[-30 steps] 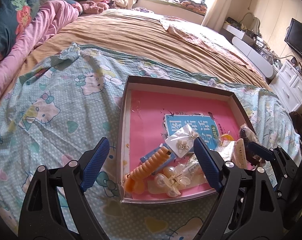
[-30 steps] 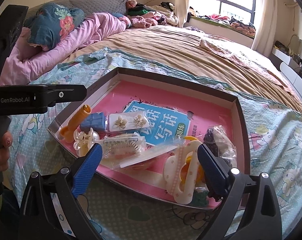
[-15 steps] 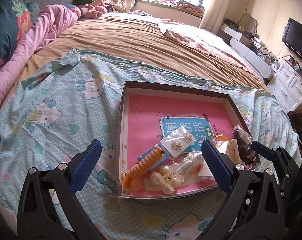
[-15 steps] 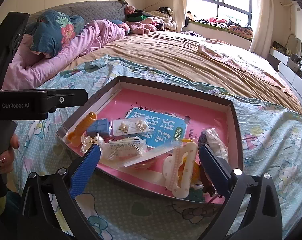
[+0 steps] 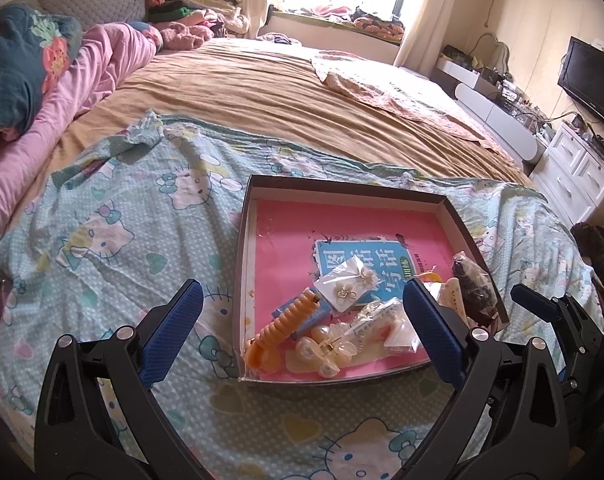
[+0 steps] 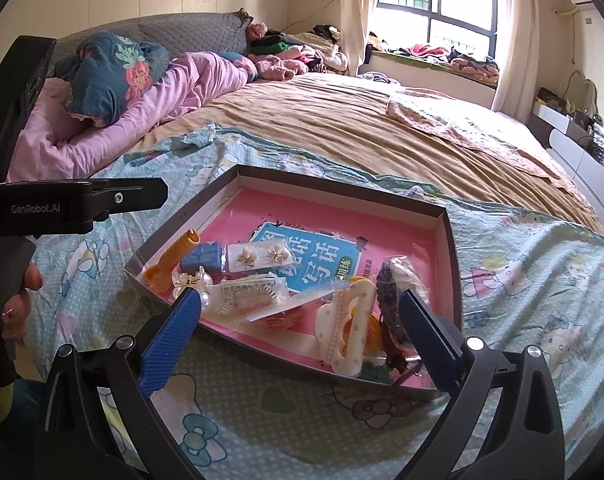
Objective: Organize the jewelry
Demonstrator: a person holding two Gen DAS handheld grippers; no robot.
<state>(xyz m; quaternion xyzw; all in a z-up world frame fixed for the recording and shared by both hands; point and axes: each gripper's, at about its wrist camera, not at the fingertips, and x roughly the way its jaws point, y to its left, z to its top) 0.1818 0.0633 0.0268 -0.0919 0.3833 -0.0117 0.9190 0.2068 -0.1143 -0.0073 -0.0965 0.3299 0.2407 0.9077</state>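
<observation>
Both my grippers hover over the jewelry tray (image 5: 344, 184).
Left gripper (image 5: 304, 334) spread wide, empty; right gripper (image 6: 299, 338) wide, empty.

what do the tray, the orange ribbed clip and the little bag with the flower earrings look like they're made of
Tray: probably cardboard, matte dark outside, pale thin folded walls.
Orange ribbed clip: likely moulded plastic, smooth with a slight sheen.
Earring bag: clear plastic film, glossy and crinkled; the earrings inside look like gold-toned metal.

Lying inside the matt cardboard tray (image 5: 344, 185): a glossy pink paper liner (image 5: 285, 240), a ribbed orange plastic clip (image 5: 285, 326) and crinkled clear plastic bags (image 6: 257, 258). Spreading under the tray: soft printed cotton sheet (image 5: 113, 240), creased and matt. Showing textured blue rubber on gripper pads (image 5: 169, 332).
</observation>
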